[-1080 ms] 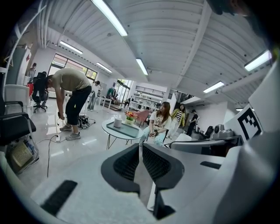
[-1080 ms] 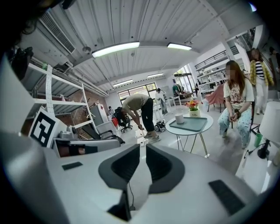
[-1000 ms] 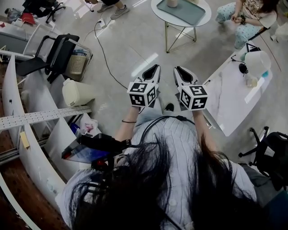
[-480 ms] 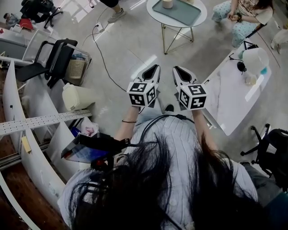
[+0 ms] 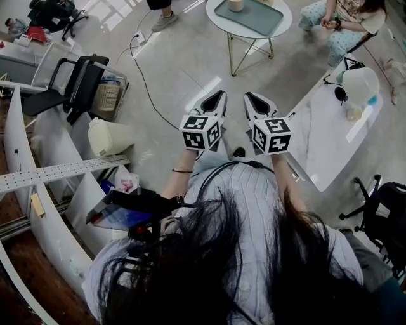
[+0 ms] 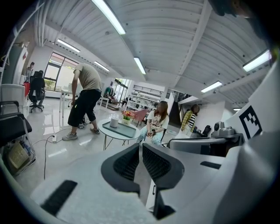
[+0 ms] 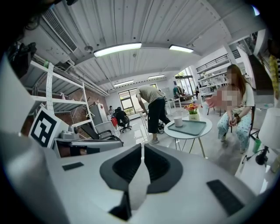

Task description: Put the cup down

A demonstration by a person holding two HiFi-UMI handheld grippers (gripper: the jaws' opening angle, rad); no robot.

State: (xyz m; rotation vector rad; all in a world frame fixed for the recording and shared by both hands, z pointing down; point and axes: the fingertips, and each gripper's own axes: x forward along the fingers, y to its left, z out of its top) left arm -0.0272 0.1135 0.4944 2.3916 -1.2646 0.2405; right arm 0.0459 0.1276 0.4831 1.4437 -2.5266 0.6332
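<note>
- Little shifts since the earlier frames: left gripper and right gripper hold side by side, pointing out over the floor.
- Both pairs of jaws sit pressed together, pinching nothing.
- Neither carries a cup. What looks like a small white cup stands upright on the teal tray atop the round table, well ahead, neither hand plainly nearer.
- Bare floor lies between. A white tabletop edges the right, a floor cable trails left, and a seated person flanks the round table.
</note>
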